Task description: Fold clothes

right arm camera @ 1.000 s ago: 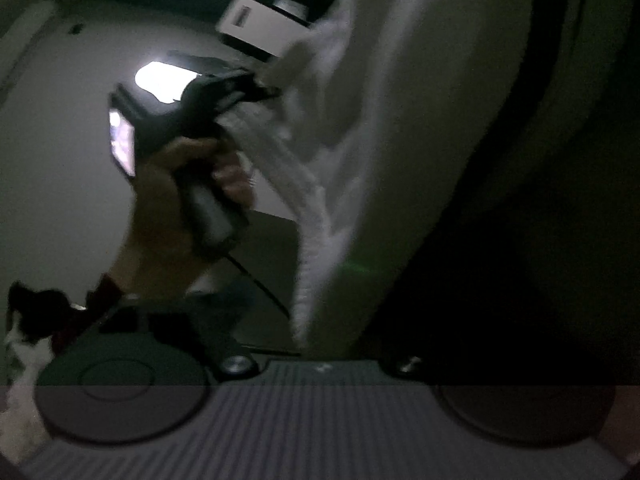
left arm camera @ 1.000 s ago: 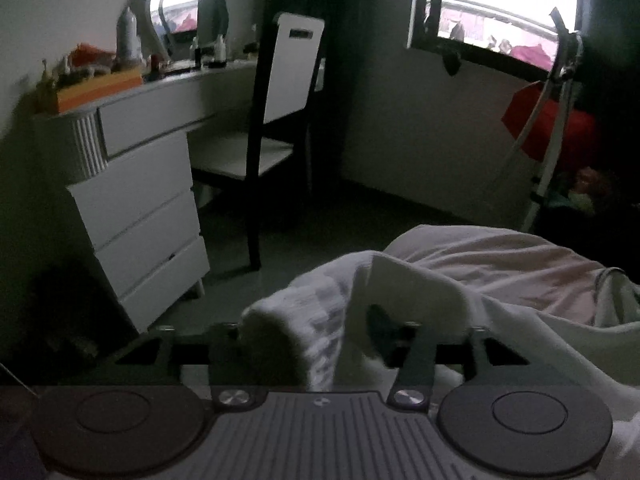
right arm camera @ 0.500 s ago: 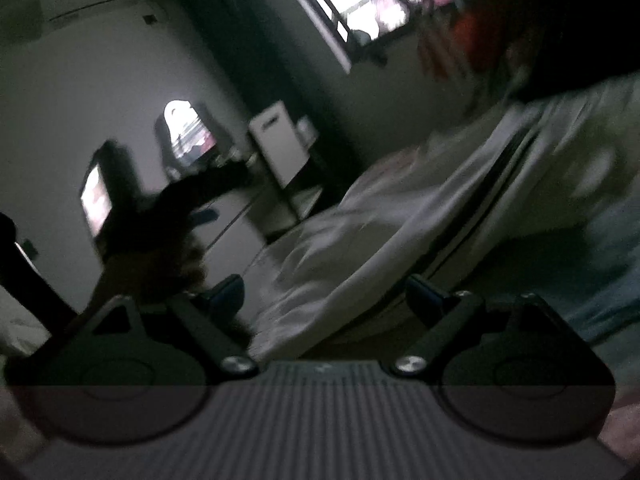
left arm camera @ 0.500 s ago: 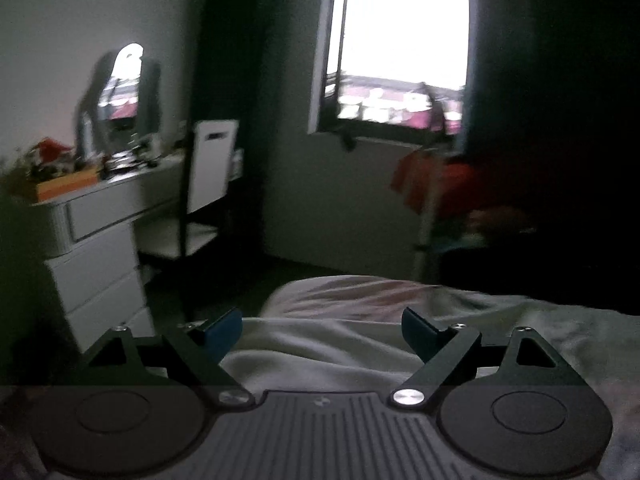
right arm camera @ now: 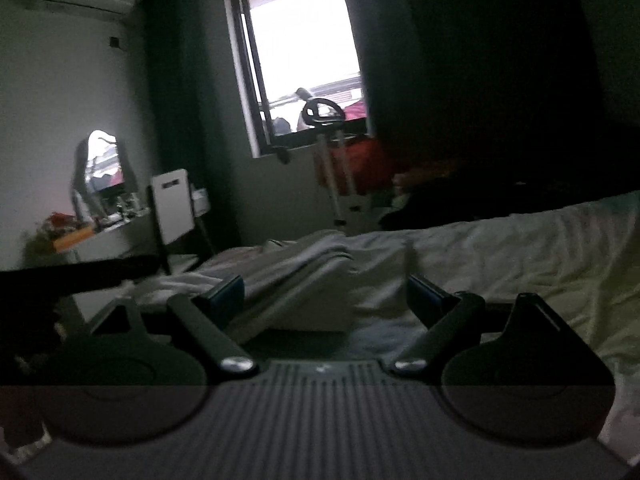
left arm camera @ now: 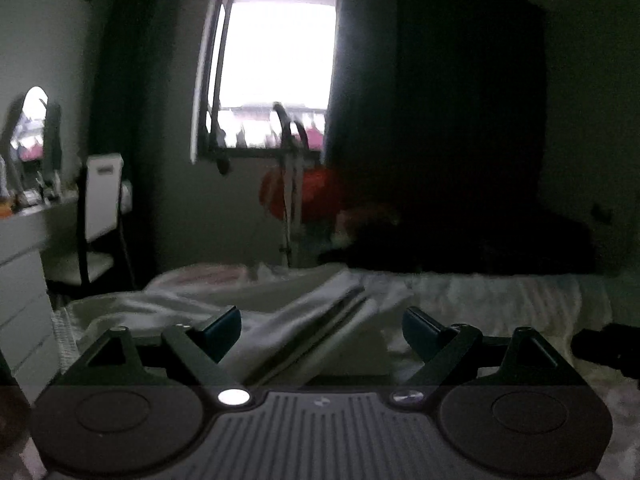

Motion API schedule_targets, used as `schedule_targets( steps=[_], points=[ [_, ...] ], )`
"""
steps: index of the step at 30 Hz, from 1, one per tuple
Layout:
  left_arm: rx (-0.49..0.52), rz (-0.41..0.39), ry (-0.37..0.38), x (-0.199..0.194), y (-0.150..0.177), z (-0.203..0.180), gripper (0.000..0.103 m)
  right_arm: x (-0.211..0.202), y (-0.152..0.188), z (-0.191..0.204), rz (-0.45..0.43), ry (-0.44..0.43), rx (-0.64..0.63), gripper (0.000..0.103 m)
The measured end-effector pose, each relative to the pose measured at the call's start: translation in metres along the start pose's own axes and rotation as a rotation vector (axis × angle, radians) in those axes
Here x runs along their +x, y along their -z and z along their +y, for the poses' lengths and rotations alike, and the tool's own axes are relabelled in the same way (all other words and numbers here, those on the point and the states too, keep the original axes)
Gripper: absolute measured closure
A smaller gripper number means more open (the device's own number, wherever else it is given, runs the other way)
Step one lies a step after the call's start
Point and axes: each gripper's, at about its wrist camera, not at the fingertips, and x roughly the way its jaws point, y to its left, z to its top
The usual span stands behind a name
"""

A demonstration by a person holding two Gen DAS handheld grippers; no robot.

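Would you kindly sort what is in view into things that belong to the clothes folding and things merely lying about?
For the job:
- white garment, lying on the bed
- left tongs, open
- right tongs, open

Lying about:
- chair
- dresser
- mirror
- red cloth on a rack
- window

Left gripper [left arm camera: 322, 330]: black linkage arms, dark blue fingertip pads [left arm camera: 224, 330], grey ribbed body between two round dark discs, silver pivot screws. Right gripper [right arm camera: 324, 296] was of identical build: blue pads, black arms, silver screws, ribbed grey housing.
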Motion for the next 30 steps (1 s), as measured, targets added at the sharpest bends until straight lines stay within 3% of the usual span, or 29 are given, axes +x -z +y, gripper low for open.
schedule_targets(
  steps=[5, 7, 12, 16, 21, 27, 30],
  points=[
    [-0.092, -0.017, -0.049, 0.015, 0.042, -0.011, 0.013, 0.002, 0.02, -0.025, -0.002, 0.044, -0.012, 0.014],
    [-0.119, 0.006, -0.059, 0.023, 0.055, -0.008, 0.013, 0.007, 0.023, -0.031, 0.009, 0.056, -0.032, 0.014],
    [-0.11, 0.076, -0.044, 0.051, 0.065, 0.005, 0.013, 0.021, 0.019, -0.041, 0.047, 0.075, 0.063, 0.014],
    [-0.023, 0.168, -0.004, 0.107, 0.065, 0.005, 0.012, 0.026, 0.026, -0.05, 0.076, 0.11, 0.107, 0.014],
    [-0.04, 0.182, -0.019, 0.19, 0.035, 0.008, 0.011, 0.038, 0.034, -0.062, 0.128, 0.145, 0.155, 0.014],
    [-0.221, 0.212, 0.013, 0.291, 0.005, 0.022, 0.011, 0.07, 0.042, -0.069, 0.163, 0.164, 0.162, 0.014],
    [-0.244, 0.265, 0.022, 0.342, 0.005, 0.022, 0.012, 0.094, 0.047, -0.074, 0.194, 0.163, 0.167, 0.014]
  ],
)
